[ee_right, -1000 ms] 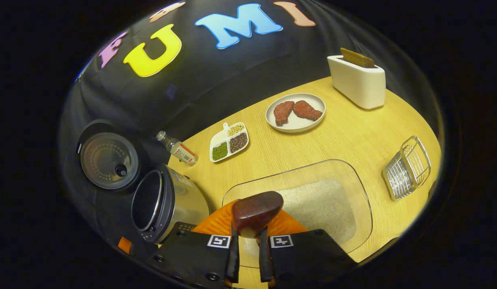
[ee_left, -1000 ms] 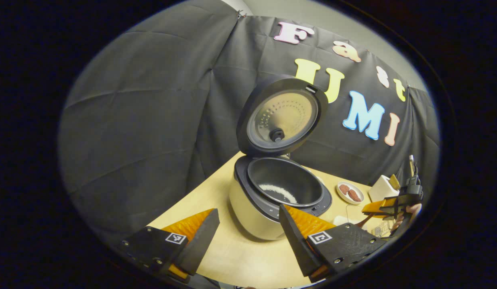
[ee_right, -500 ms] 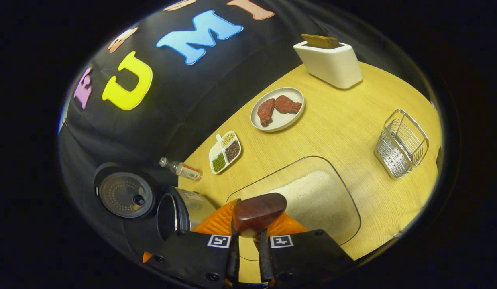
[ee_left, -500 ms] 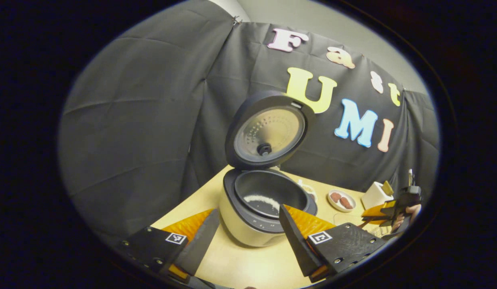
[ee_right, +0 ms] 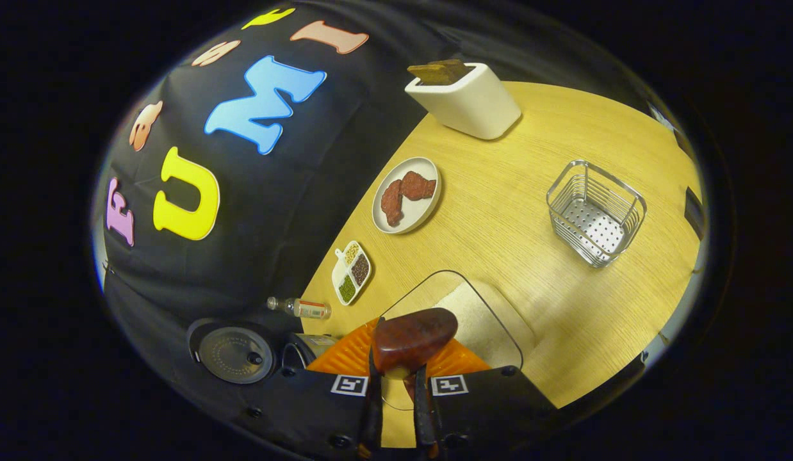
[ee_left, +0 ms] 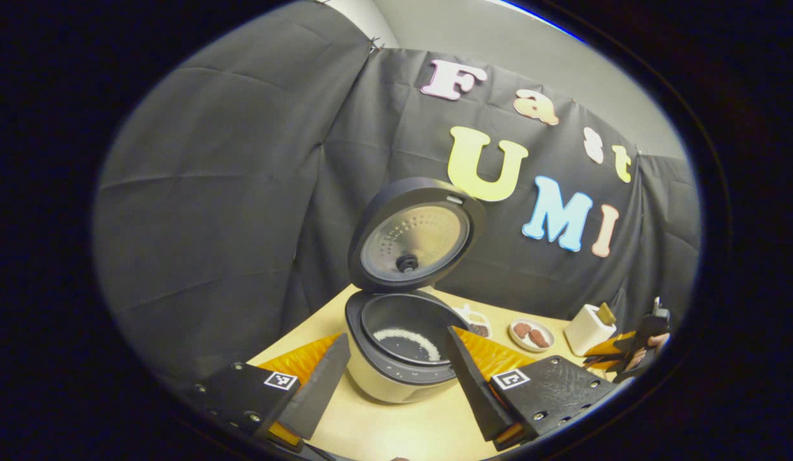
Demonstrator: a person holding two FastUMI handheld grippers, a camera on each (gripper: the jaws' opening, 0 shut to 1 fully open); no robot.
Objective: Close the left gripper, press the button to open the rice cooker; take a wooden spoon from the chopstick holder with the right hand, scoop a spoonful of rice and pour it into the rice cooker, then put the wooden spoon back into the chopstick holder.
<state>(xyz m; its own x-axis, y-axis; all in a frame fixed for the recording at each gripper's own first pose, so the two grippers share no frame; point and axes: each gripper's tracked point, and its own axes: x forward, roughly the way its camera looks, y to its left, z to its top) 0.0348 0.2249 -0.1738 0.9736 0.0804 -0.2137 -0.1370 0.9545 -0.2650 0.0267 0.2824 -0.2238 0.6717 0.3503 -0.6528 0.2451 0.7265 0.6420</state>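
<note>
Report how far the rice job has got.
Done: the cream rice cooker stands with its lid up and white rice lies in its dark pot. In hand: the right gripper is shut on the dark wooden spoon. Left: drop the spoon into the wire chopstick holder, which stands empty.

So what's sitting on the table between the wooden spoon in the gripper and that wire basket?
In the right gripper view, the clear glass tray of rice lies nearest the dark wooden spoon; beyond it is bare wooden tabletop up to the empty wire basket.
</note>
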